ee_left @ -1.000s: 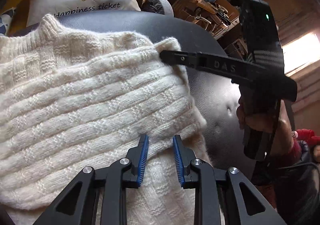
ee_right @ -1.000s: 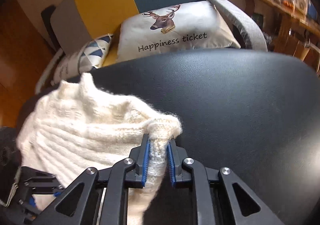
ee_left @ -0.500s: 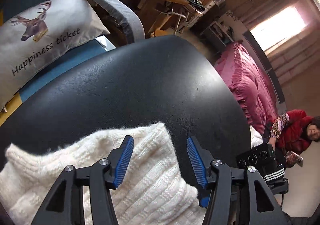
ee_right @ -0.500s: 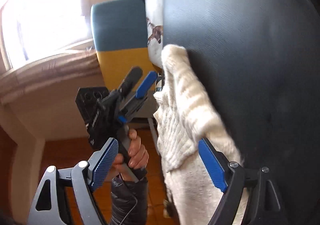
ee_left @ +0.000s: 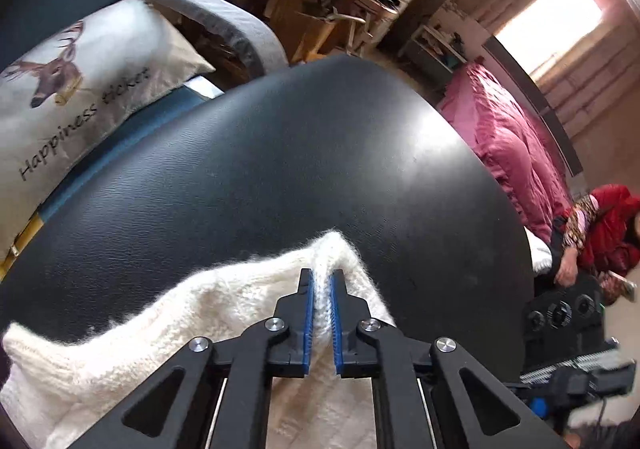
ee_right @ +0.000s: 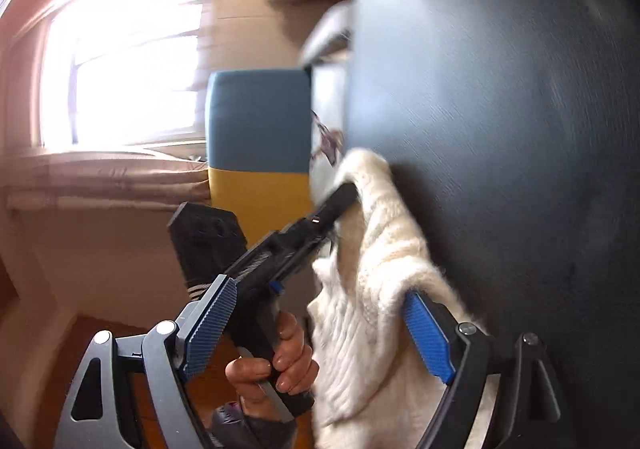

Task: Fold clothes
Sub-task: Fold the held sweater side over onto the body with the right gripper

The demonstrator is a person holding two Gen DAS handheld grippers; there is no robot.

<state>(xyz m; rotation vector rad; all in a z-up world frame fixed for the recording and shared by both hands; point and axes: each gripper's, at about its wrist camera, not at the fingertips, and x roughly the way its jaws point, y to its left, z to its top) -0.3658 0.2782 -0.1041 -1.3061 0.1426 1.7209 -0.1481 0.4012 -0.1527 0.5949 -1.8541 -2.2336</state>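
Since half a second ago, left gripper (ee_left: pixel 321 281) has gone from spread to pinched on the raised corner of the cream chunky-knit sweater (ee_left: pixel 224 313), which lies on the round black leather-look tabletop (ee_left: pixel 280 153). Right gripper (ee_right: pixel 320 323) jaws stand wide apart, one blue pad (ee_right: pixel 426 333) against the knit.

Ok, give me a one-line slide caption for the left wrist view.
Left hand-held gripper pinches a corner of the cream knit sweater on a black padded surface.
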